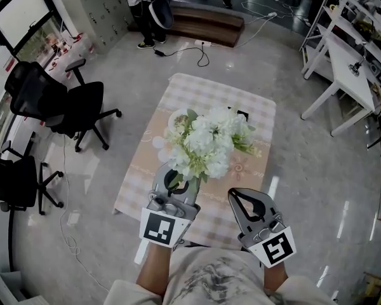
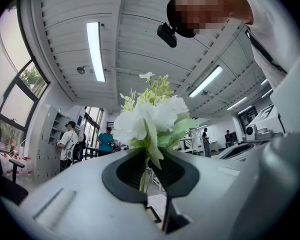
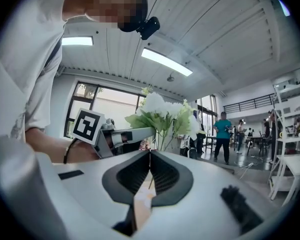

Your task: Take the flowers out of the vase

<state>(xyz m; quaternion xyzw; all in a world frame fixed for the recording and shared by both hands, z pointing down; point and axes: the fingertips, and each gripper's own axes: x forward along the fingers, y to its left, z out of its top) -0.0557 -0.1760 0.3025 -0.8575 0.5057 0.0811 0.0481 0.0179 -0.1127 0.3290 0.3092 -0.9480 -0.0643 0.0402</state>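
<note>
The left gripper [image 1: 177,180] is clenched on the stems of the white flowers [image 1: 209,142] above the table [image 1: 257,116]. No vase shows around them. The right gripper [image 1: 235,196], near the table's edge, is closed and holds nothing.

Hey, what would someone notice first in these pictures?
A big bunch of white flowers fills the middle of the head view, its stems clamped in the left gripper over a checked table. The right gripper sits shut and empty beside it.
</note>
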